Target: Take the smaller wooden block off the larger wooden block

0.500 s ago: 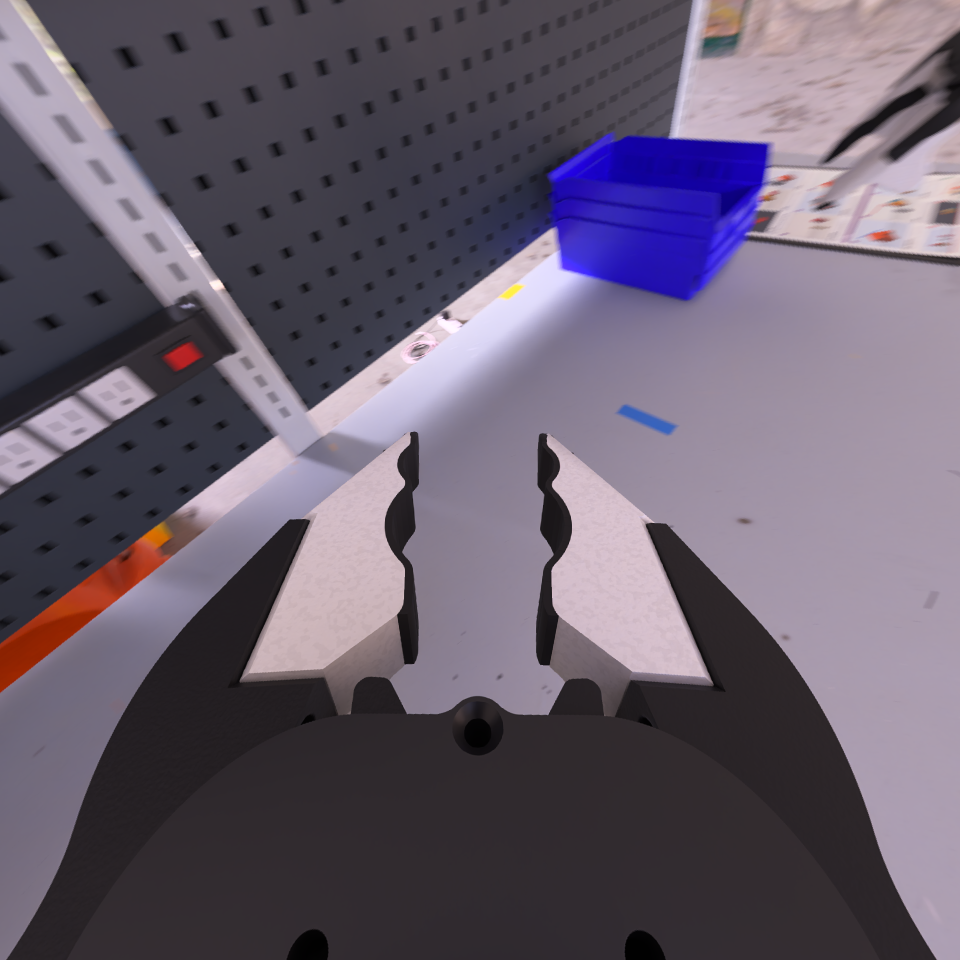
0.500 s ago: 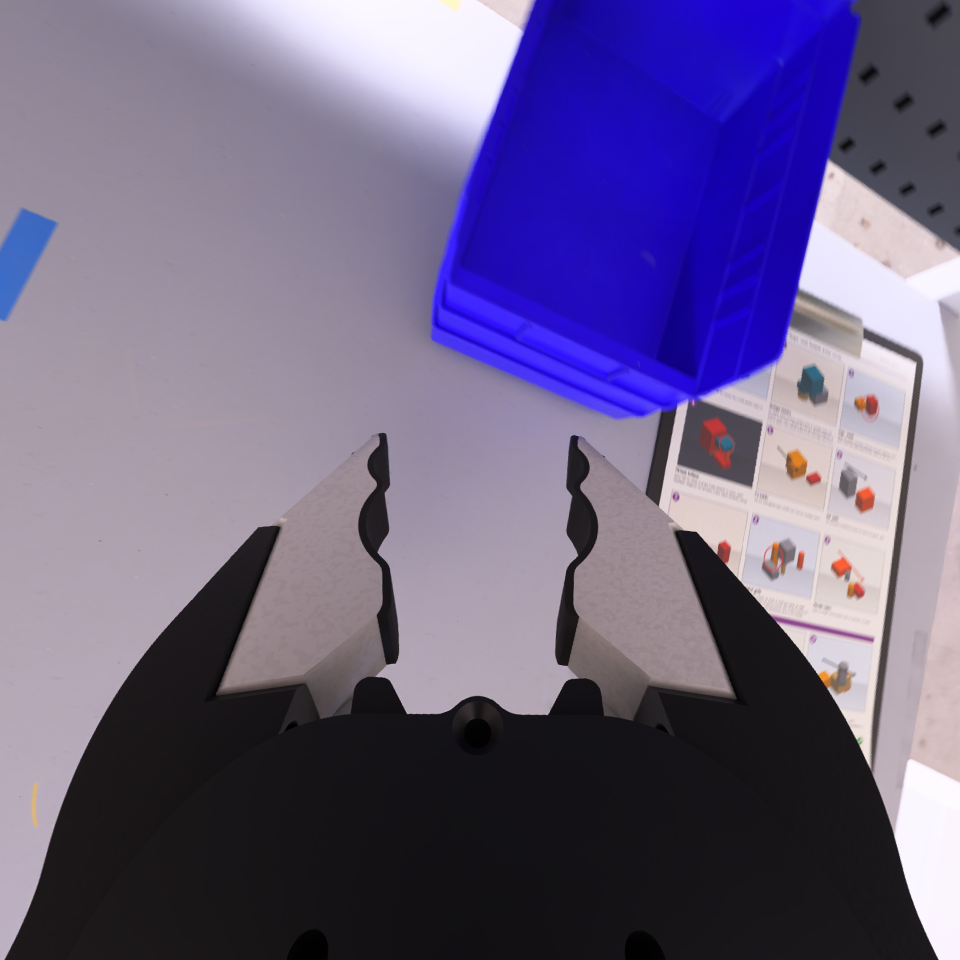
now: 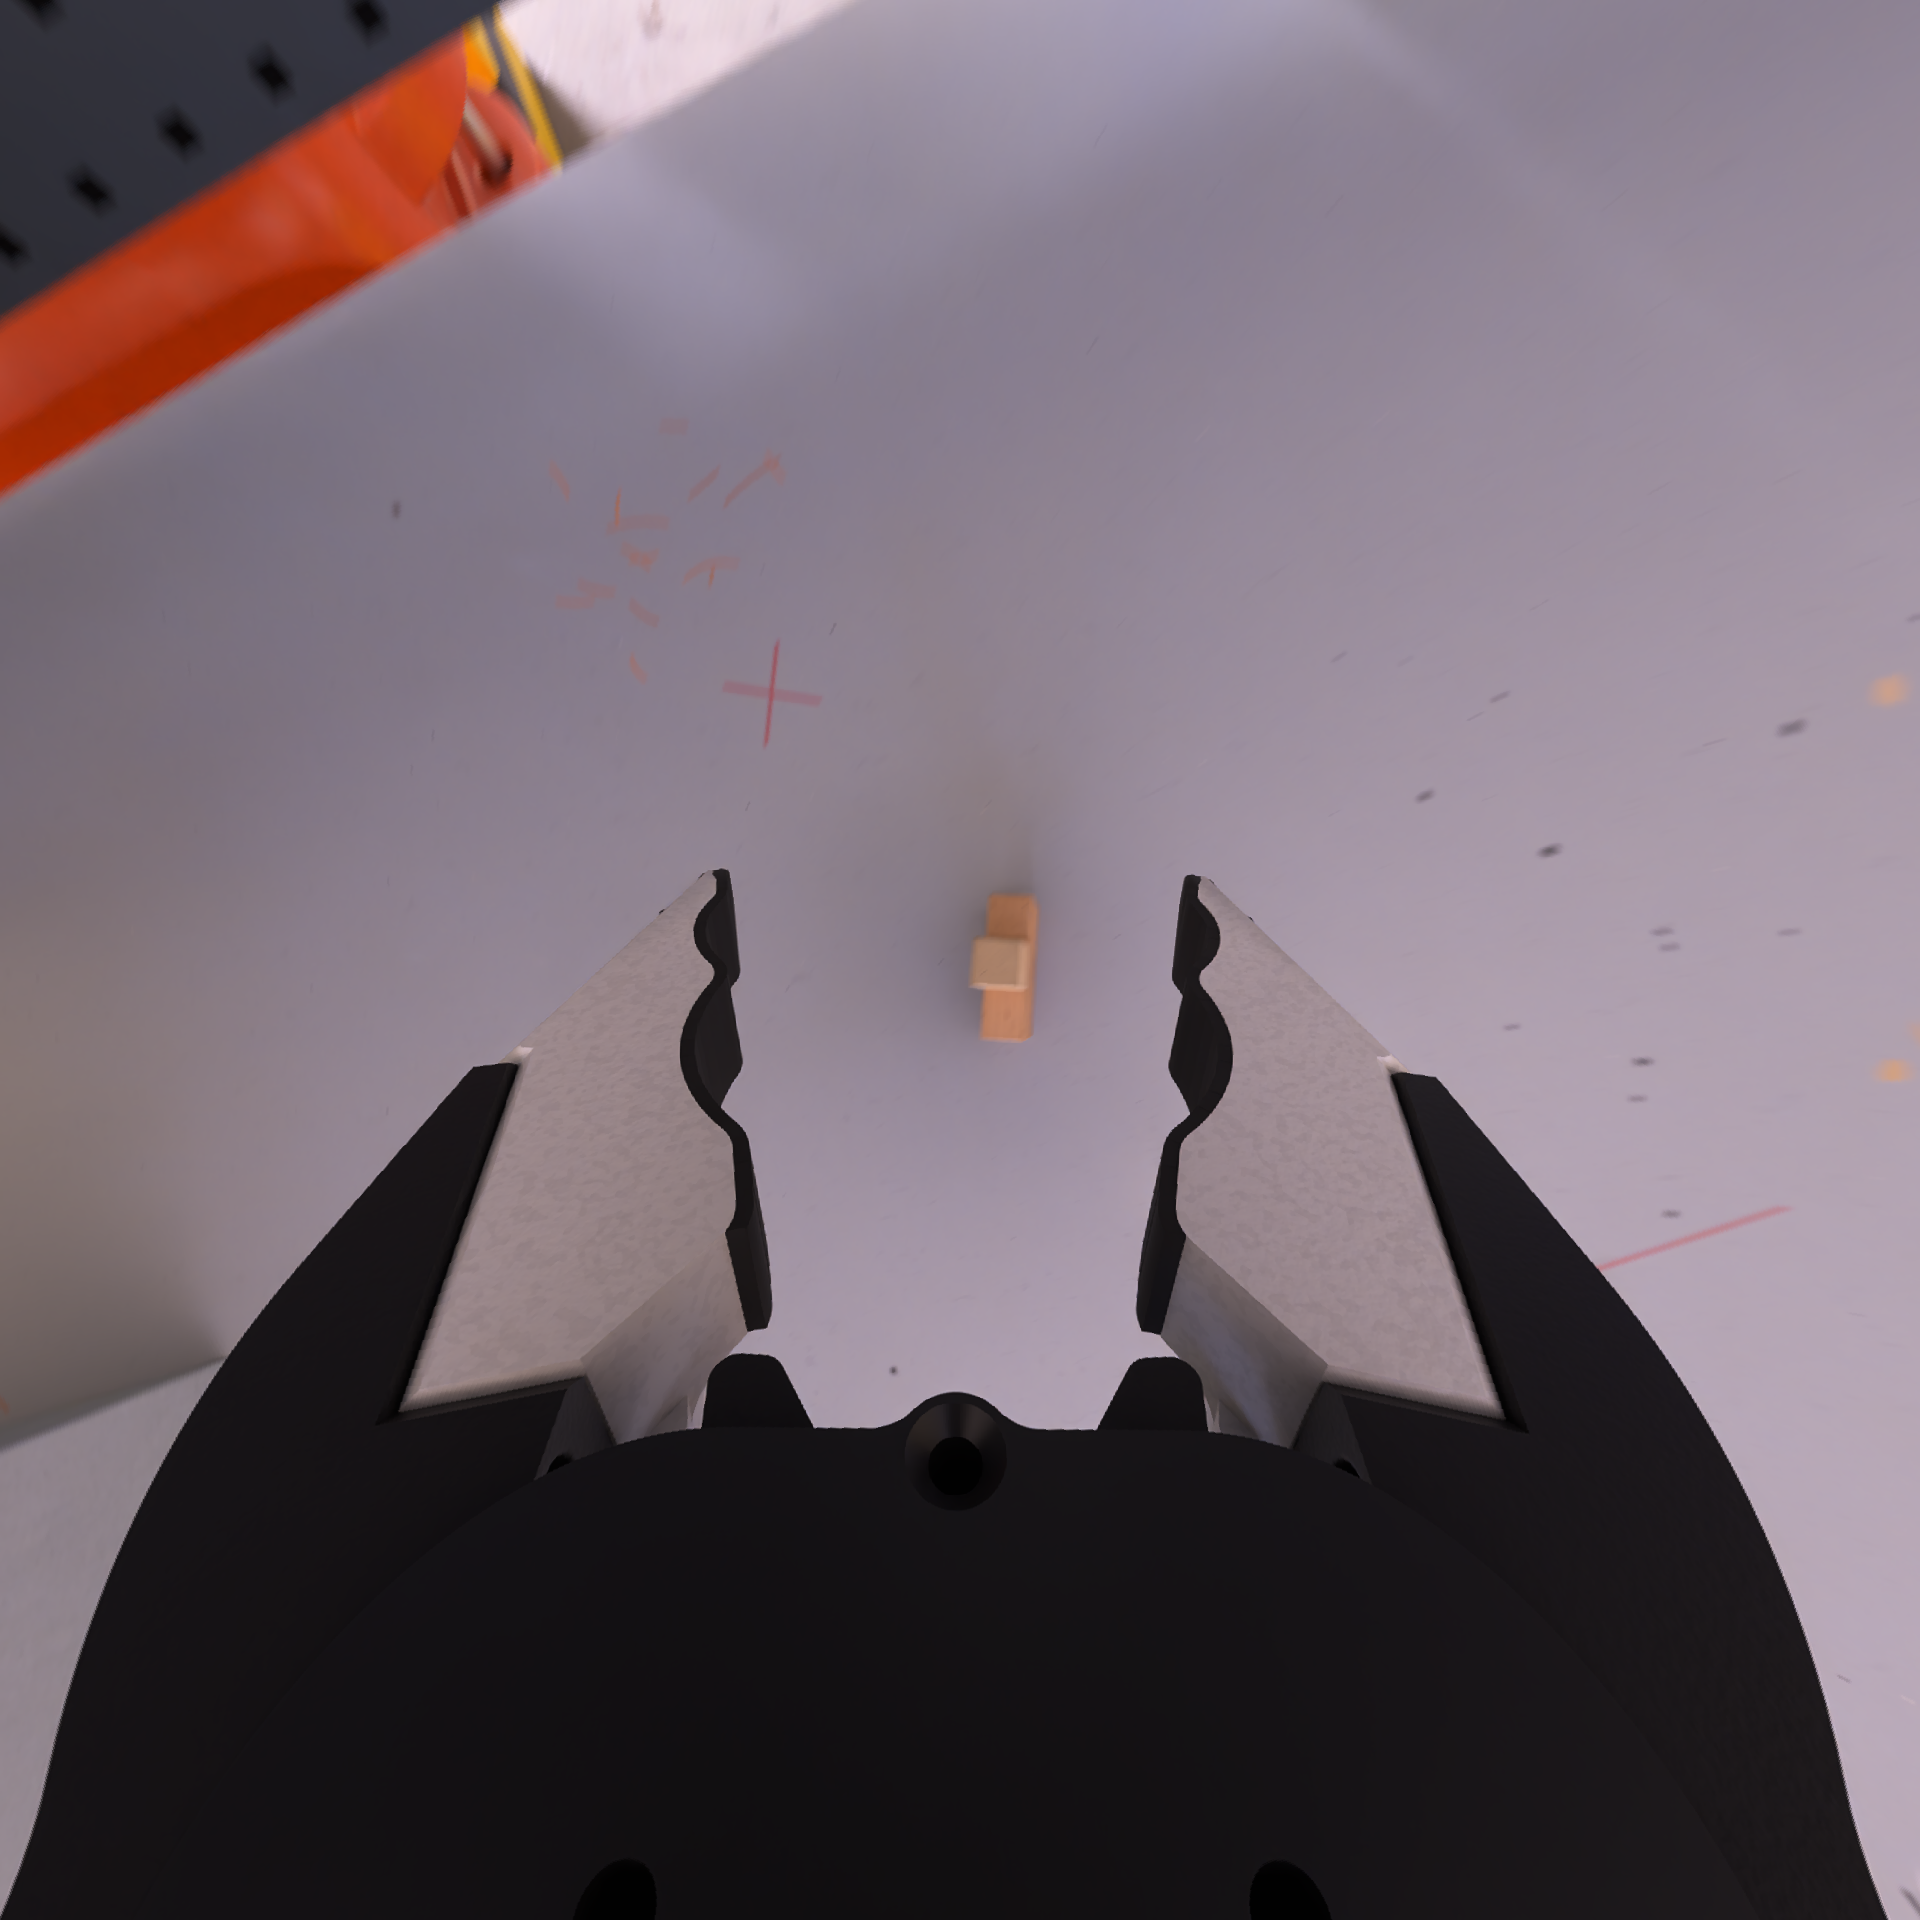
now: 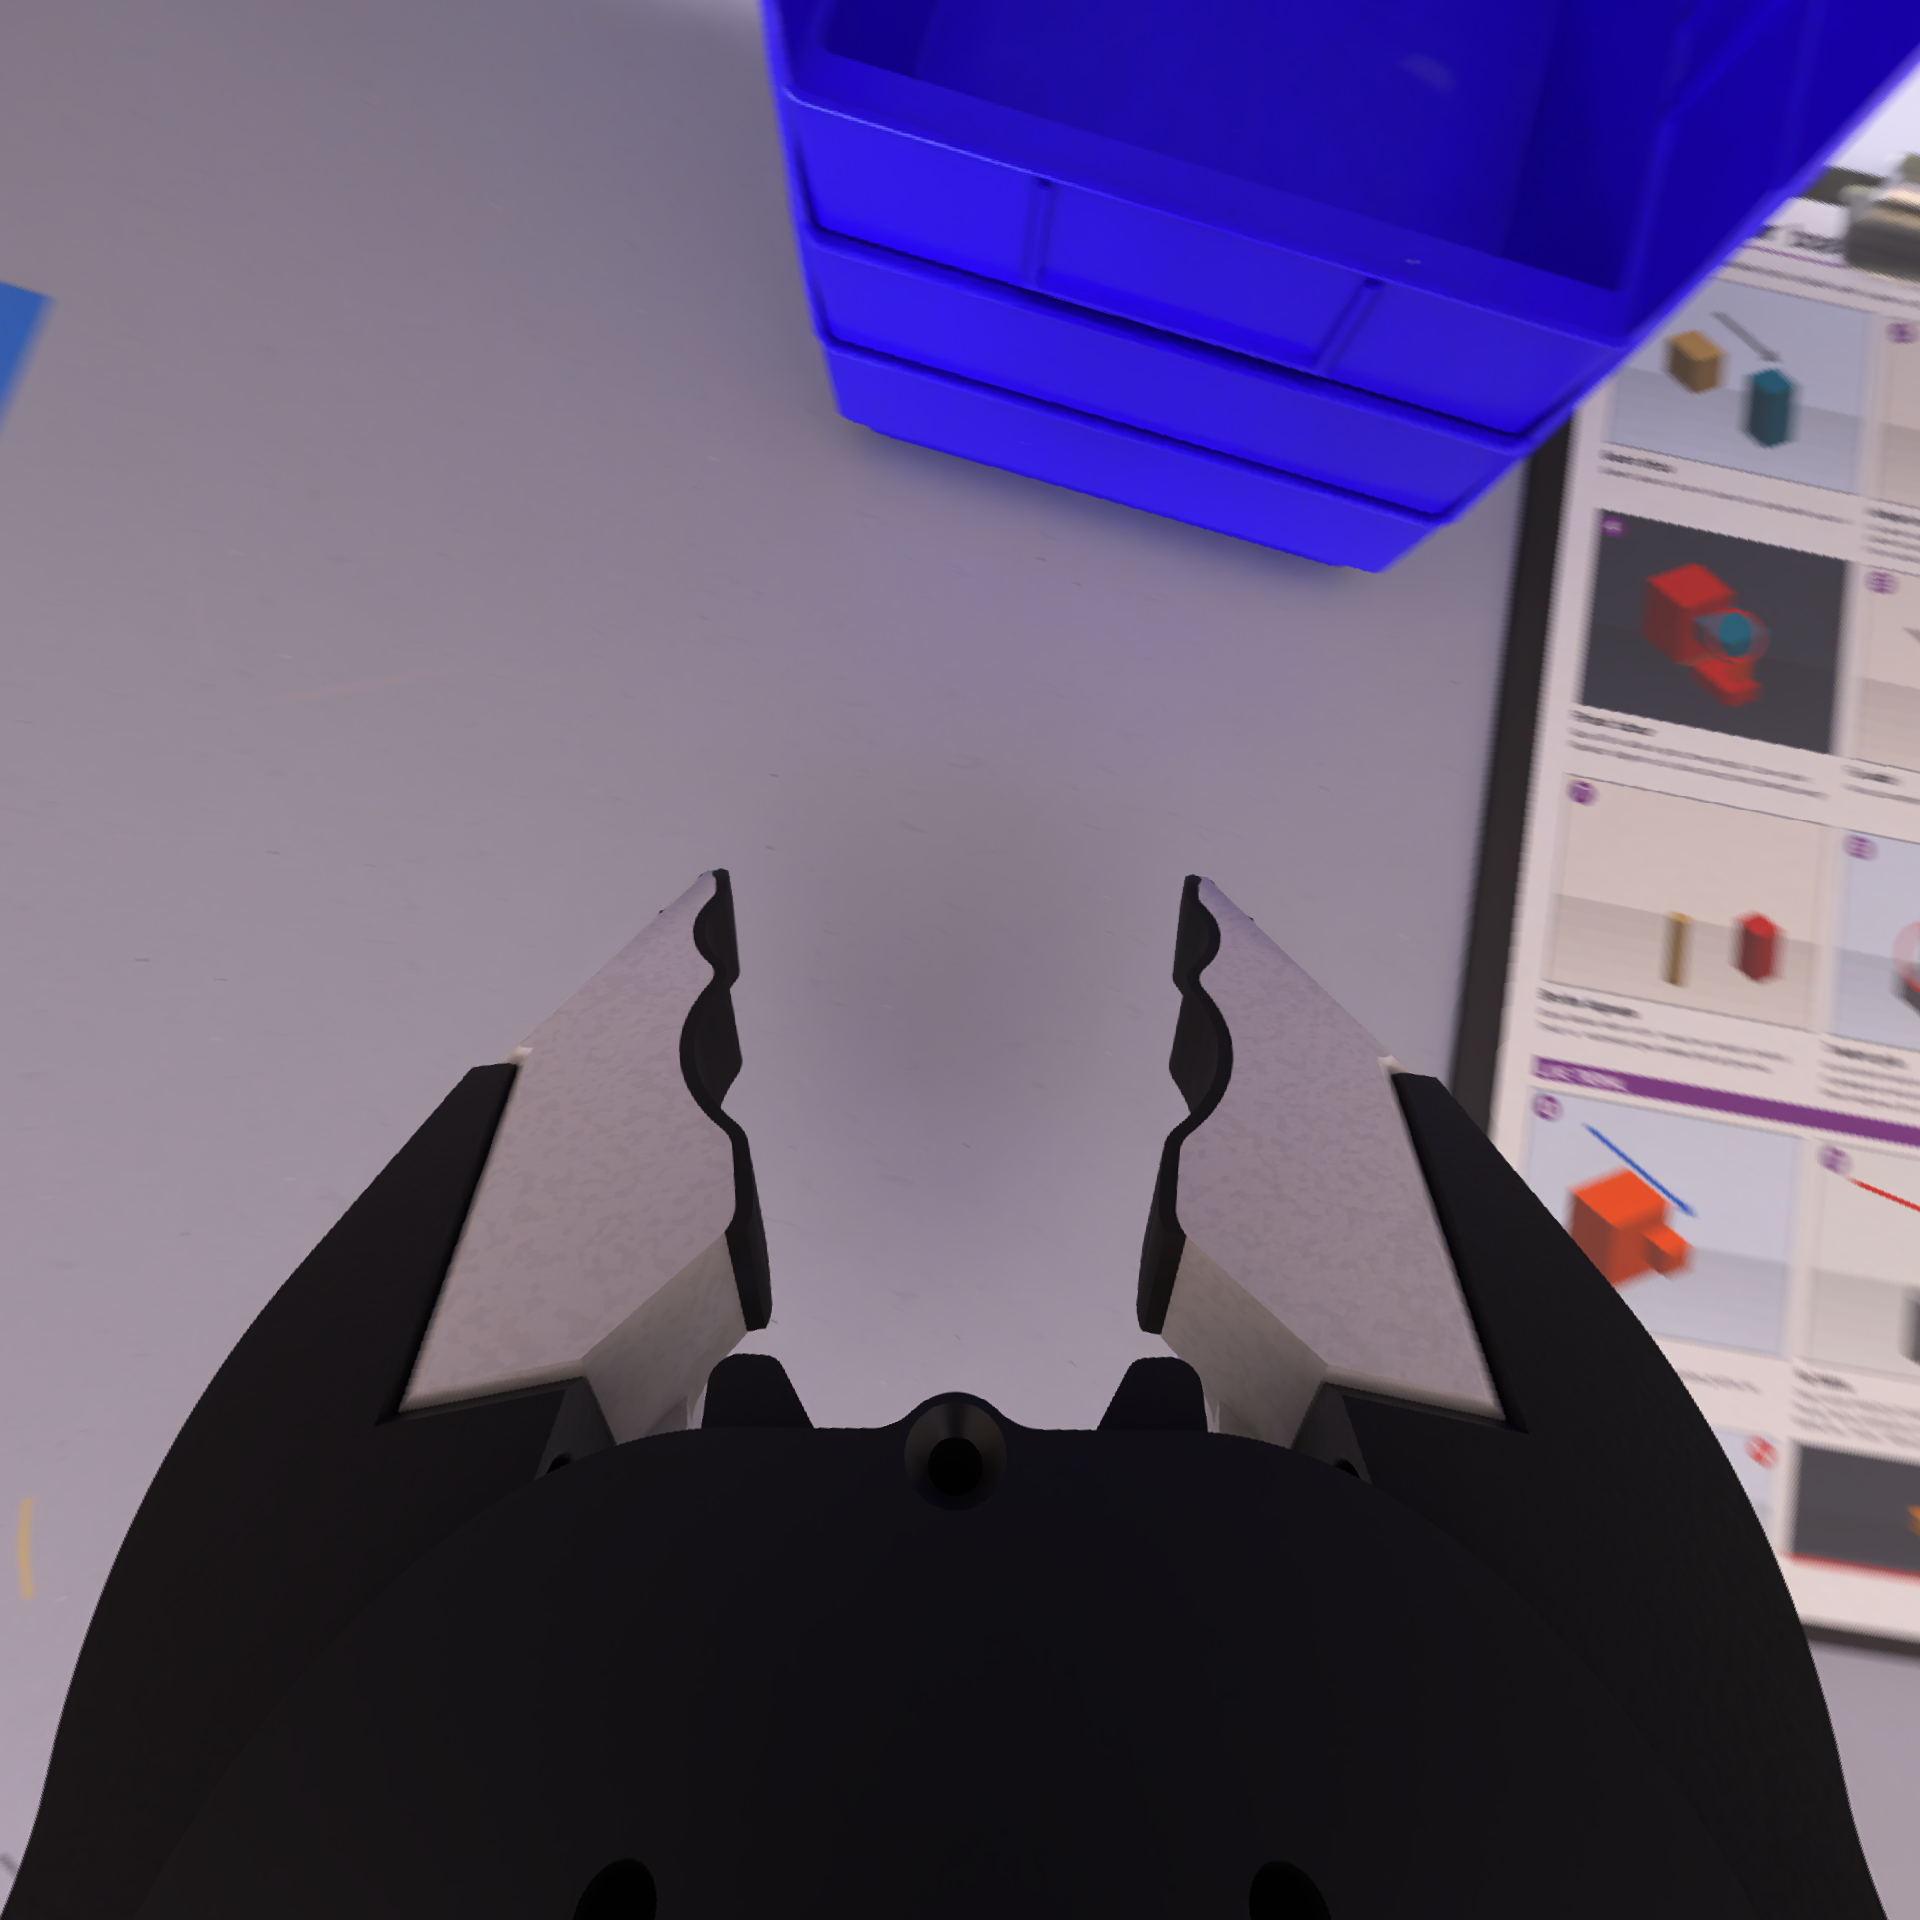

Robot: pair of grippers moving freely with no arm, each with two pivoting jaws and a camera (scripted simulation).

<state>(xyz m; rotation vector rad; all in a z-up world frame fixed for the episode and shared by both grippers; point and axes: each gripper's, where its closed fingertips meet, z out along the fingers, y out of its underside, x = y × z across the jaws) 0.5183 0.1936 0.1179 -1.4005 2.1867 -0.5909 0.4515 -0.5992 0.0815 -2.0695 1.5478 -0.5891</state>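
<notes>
In the left wrist view a small pale wooden block (image 3: 997, 963) sits on a longer tan wooden block (image 3: 1010, 1013) lying on the grey table. My left gripper (image 3: 956, 883) is open and empty, high above them and pointing down, with the blocks showing between its fingers. My right gripper (image 4: 956, 883) is open and empty over bare table. The blocks do not show in the right wrist view.
A stack of blue bins (image 4: 1195, 312) stands just beyond the right gripper, with an instruction sheet (image 4: 1714, 935) on its right. An orange object (image 3: 239, 260) and dark pegboard (image 3: 125, 125) lie at the table's edge, upper left in the left wrist view. Red marks (image 3: 769, 694) dot the table.
The left gripper has swung from facing the pegboard and bins to pointing down at the blocks, and its jaws have opened wider. The right gripper has moved closer to the bins and opened wider.
</notes>
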